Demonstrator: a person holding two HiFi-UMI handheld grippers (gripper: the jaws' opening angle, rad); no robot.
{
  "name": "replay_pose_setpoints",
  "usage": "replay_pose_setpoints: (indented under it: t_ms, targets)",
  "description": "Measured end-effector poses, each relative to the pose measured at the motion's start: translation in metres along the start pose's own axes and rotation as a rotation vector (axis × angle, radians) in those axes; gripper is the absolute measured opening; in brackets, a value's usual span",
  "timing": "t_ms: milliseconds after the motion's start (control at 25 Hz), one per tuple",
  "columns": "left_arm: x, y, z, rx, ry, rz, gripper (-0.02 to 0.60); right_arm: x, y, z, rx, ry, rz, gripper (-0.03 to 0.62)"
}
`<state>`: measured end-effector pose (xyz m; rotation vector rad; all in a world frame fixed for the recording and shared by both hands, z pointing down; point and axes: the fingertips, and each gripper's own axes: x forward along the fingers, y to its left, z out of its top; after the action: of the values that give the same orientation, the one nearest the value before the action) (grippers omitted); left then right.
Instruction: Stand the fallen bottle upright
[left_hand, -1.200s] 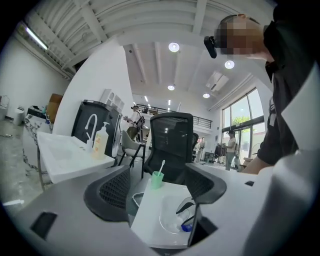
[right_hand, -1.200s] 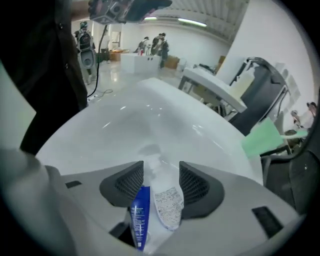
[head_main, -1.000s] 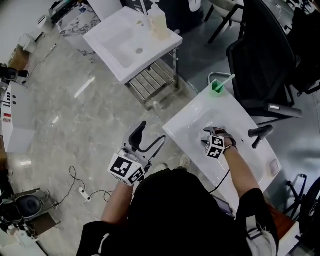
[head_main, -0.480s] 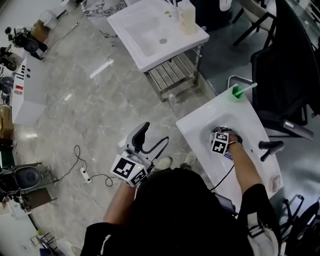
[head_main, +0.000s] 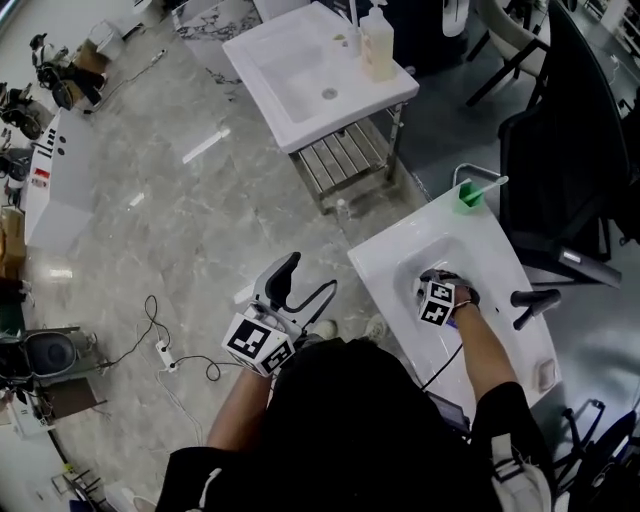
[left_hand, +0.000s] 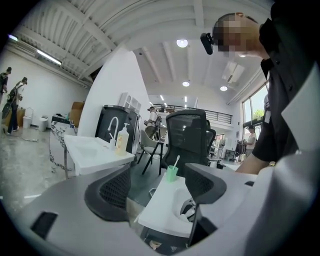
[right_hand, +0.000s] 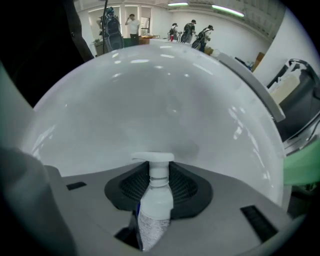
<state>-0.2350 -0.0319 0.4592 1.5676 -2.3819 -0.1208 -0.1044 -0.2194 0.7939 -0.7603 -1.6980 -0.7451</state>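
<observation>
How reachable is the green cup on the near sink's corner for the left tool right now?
Probably yes: the left tool hangs open and empty beside the sink, aimed at the green cup, with nothing between them.

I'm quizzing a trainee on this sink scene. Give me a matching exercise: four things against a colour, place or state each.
Things:
1. cup
2. tap
3. pump bottle
4. left hand-held gripper

Descriptions:
a. jaws apart, nothing between them
b. green
c. in the white basin
d. black

Pairs: 1-b, 2-d, 3-c, 4-a
</observation>
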Motion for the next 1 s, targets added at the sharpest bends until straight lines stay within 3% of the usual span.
replay_pose_setpoints:
  t_ms: [160, 320, 440, 640, 1000]
  targets:
    - [0.020, -0.014, 0.001, -0.012, 0.012, -0.082, 0.354, -0.041, -0.012, 0.014, 0.159, -0.150, -0.150, 0.130]
    - [0.054, -0.047, -0.001, 0.006, 0.027, -0.225, 0.353, -0.086, -0.026, -0.002, 0.392, -0.269, -0.320, 0.130]
    - [0.076, -0.063, -0.001, -0.001, 0.042, -0.321, 0.353, -0.116, -0.032, -0.014, 0.598, -0.376, -0.422, 0.130]
    - [0.102, -0.081, 0.018, 0.001, 0.030, -0.480, 0.347, -0.184, -0.044, -0.020, 0.976, -0.657, -0.584, 0.130]
    - [0.129, -0.088, 0.034, 0.049, 0.020, -0.620, 0.337, -0.251, -0.062, -0.042, 1.126, -0.731, -0.843, 0.130]
